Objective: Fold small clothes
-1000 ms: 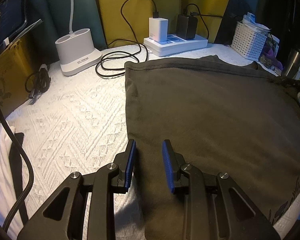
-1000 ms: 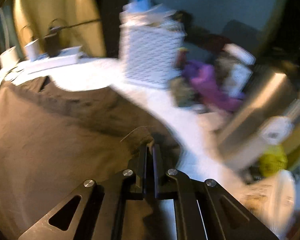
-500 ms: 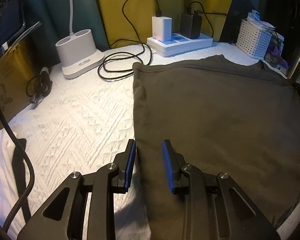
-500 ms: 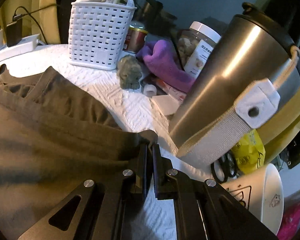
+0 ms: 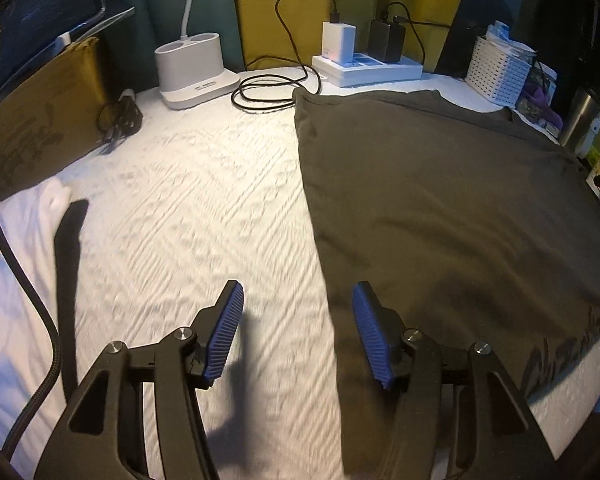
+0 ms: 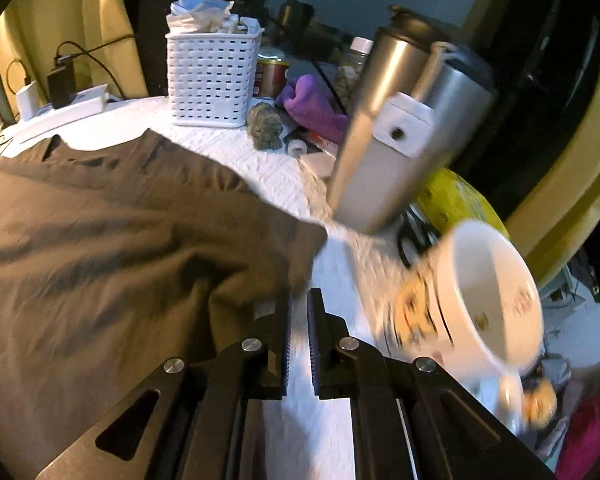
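A dark olive garment (image 5: 440, 200) lies spread flat on the white textured cover (image 5: 180, 220). My left gripper (image 5: 296, 296) hovers over its left edge, jaws opening. That edge runs between the blue pads, close to the right one, and neither pad presses on it. In the right wrist view the garment (image 6: 100, 240) fills the left side, and its near corner lies just beyond my right gripper (image 6: 299, 300). That gripper is shut, and only white cover shows in the thin slit between its fingers.
A steel tumbler (image 6: 412, 128), a white mug (image 6: 480, 292) and a white basket (image 6: 210, 80) crowd the right side. At the back stand a power strip (image 5: 368, 68), a white holder (image 5: 192, 72) and coiled cable (image 5: 268, 92). A cardboard box (image 5: 40, 112) sits at left.
The left jaws have spread wider and shifted left, so the garment edge now sits by the right pad. The right gripper has drawn back from the corner, and the mug has come into view.
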Demonstrator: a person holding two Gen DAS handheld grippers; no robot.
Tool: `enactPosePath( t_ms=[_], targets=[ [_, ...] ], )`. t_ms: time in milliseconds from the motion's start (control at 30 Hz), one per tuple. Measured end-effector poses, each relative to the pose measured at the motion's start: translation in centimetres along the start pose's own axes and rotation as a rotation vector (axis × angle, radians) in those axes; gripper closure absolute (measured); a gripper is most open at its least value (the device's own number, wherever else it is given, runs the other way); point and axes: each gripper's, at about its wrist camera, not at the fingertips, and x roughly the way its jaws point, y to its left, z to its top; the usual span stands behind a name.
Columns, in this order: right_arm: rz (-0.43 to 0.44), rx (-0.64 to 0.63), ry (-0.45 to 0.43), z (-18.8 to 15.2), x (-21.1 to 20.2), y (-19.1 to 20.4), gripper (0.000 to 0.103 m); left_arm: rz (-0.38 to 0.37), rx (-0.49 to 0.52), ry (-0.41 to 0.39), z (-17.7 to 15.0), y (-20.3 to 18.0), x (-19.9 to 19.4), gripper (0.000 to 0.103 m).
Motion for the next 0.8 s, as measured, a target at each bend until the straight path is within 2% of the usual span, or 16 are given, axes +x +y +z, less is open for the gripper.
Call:
enactPosePath(
  t_ms=[67, 133, 167, 200, 233, 467, 533, 600, 667, 733, 767, 800],
  targets=[
    [0.004, 0.011, 0.002, -1.6, -1.3, -0.1, 0.093, -0.005, 0.005, 0.000, -0.7, -0.1, -0.5, 0.046],
    [0.014, 0.032, 0.003, -3.2, -2.6, -0.2, 0.076, -0.022, 0.009, -0.003, -1.3, -0.2, -1.1, 0.046],
    [0.022, 0.046, 0.005, -4.0, -3.1, -0.4, 0.038, -0.033, 0.015, -0.006, -1.7, -0.4, -1.4, 0.046],
    [0.028, 0.066, 0.000, -5.0, -3.8, -0.5, 0.006, -0.040, 0.020, -0.010, -1.9, -0.5, -1.6, 0.046],
    [0.035, 0.083, -0.013, -5.9, -4.5, -0.7, 0.005, -0.048, 0.026, -0.013, -2.2, -0.5, -1.8, 0.046],
    [0.068, 0.211, -0.033, -11.5, -7.6, -2.7, 0.005, -0.104, 0.017, -0.020, -3.5, -0.5, -2.1, 0.046],
    [0.093, 0.223, -0.029, -12.9, -8.0, -2.8, 0.008, -0.122, 0.017, -0.023, -3.9, -0.5, -2.0, 0.046],
    [0.121, 0.234, -0.012, -13.9, -7.9, -2.6, 0.036, -0.129, 0.020, -0.022, -4.2, -0.7, -1.9, 0.047],
    [0.161, 0.257, 0.002, -14.8, -7.7, -2.2, 0.052, -0.149, 0.026, -0.037, -4.5, -0.9, -2.1, 0.048],
    [0.173, 0.263, -0.013, -15.5, -7.6, -1.6, 0.054, -0.170, 0.042, -0.045, -4.6, -1.4, -2.2, 0.065],
    [0.166, 0.254, -0.025, -15.6, -7.8, -1.2, 0.061, -0.170, 0.054, -0.046, -4.7, -1.6, -2.2, 0.086],
    [0.168, 0.252, -0.031, -15.6, -7.9, -1.0, 0.075, -0.172, 0.064, -0.043, -4.7, -1.9, -2.2, 0.094]
  ],
)
